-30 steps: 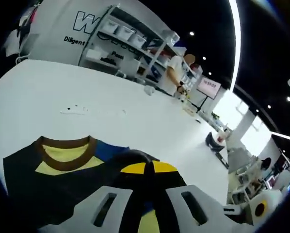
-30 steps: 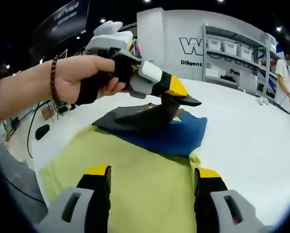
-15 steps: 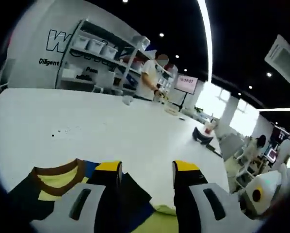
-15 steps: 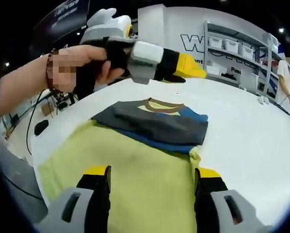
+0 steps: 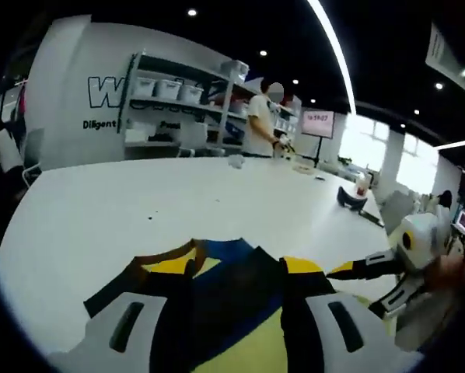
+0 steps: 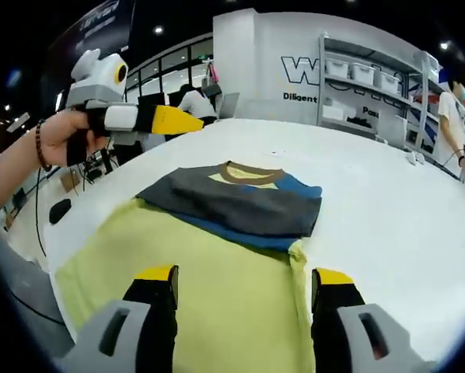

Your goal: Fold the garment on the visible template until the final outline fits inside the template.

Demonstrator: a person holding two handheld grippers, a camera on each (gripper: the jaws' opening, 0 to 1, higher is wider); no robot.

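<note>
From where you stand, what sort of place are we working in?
Probably a showroom or lab hall, not a home: a long white table holds the folded garment, metal shelving with white bins stands against a lettered wall, and a person works at the far end.

Bare white table [image 6: 388,210] beyond and right of folded garment [image 6: 236,203], left gripper [image 6: 187,122] hovering clear at left

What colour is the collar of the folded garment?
Brown; the collar shows best in the right gripper view.
</note>
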